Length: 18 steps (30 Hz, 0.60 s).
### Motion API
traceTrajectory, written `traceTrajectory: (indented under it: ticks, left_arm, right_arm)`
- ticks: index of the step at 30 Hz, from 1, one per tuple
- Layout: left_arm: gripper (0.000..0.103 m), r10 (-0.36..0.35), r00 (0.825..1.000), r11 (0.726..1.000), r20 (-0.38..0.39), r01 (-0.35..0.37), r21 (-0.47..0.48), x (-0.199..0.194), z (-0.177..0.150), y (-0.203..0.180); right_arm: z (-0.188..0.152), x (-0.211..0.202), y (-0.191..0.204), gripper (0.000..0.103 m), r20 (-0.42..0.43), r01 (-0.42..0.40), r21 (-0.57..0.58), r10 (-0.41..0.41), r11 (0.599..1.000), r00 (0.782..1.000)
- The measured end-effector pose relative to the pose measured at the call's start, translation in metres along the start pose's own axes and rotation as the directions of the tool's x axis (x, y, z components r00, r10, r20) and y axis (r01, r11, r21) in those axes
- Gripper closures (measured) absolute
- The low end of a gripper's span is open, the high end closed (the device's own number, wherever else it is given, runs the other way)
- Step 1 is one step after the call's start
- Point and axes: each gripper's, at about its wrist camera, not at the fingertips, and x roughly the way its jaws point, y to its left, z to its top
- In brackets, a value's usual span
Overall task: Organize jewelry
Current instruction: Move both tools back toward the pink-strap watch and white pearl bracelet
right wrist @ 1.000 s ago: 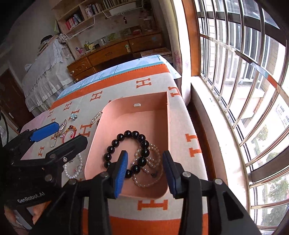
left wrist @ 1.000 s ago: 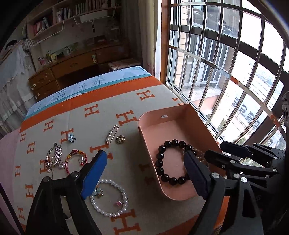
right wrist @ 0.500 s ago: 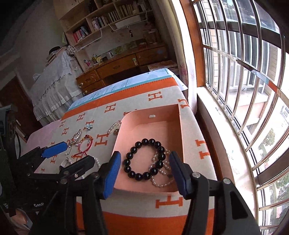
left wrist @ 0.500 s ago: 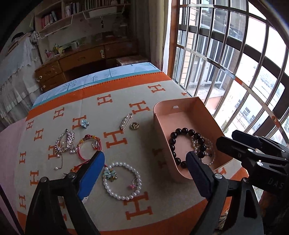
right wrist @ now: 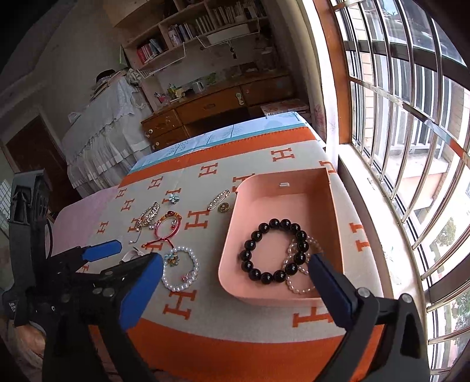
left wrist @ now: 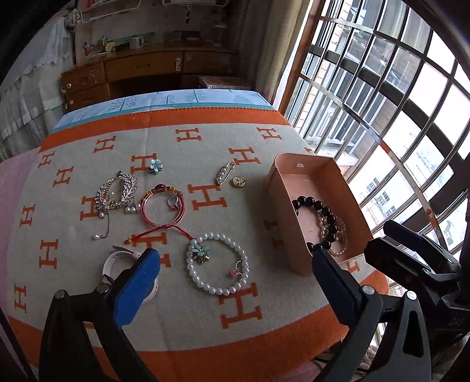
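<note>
A pink tray (left wrist: 330,168) (right wrist: 335,205) holds a black bead bracelet (right wrist: 273,249) (left wrist: 326,211) and a clear bead bracelet (right wrist: 302,282). On the cloth lie a white pearl bracelet (left wrist: 217,263) (right wrist: 179,269), a red cord bracelet (left wrist: 162,205) (right wrist: 168,226), a silver leaf brooch (left wrist: 116,192), a blue flower (left wrist: 155,166), a pin (left wrist: 225,173), a gold charm (left wrist: 238,181) and a white ring-shaped piece (left wrist: 113,261). My left gripper (left wrist: 235,288) is open above the near edge, over the pearl bracelet. My right gripper (right wrist: 232,293) is open and empty before the tray.
The H-patterned orange cloth (left wrist: 205,329) covers the table. A barred window (right wrist: 411,117) runs along the right side, close to the tray. A wooden dresser (right wrist: 211,108) and bookshelves (right wrist: 199,26) stand beyond the far edge.
Both grippers have drawn back and up from the table, so more of the cloth and jewellery shows. The right gripper's jaws have opened wider. The jewellery has not moved.
</note>
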Motion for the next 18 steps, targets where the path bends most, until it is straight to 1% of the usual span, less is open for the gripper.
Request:
traceTrajectory:
  ticks: [3,6,9,12,15,18]
  left_arm:
    - [0.001,-0.001,1.0,1.0,0.019,0.001,0.001,-0.009,-0.001,0.006]
    - [0.001,0.014,0.999,1.0,0.043,-0.013,-0.016,-0.02,0.0,0.017]
    - [0.001,0.042,0.997,0.997,0.063,-0.038,-0.062,-0.032,0.002,0.033]
    - [0.001,0.088,0.993,0.989,0.084,-0.077,-0.124,-0.043,0.004,0.054]
    - [0.001,0.156,0.986,0.976,0.058,-0.145,-0.165,-0.047,0.005,0.074]
    - [0.001,0.198,0.98,0.961,0.024,-0.19,-0.199,-0.044,0.003,0.093]
  right_arm:
    - [-0.001,-0.001,0.008,0.0,0.009,-0.008,-0.013,0.008,1.0,1.0]
    - [-0.002,0.001,0.013,0.0,0.0,-0.002,-0.021,0.002,1.0,1.0]
    - [-0.003,0.009,0.018,0.0,-0.033,0.0,-0.021,-0.001,1.0,0.999]
    - [-0.006,0.014,0.025,0.0,-0.056,-0.011,-0.037,0.009,0.999,0.998]
    - [-0.005,0.018,0.031,0.0,-0.071,0.001,-0.051,-0.004,0.999,0.997]
    - [-0.001,0.026,0.034,0.0,-0.099,-0.016,-0.043,0.012,0.999,0.995]
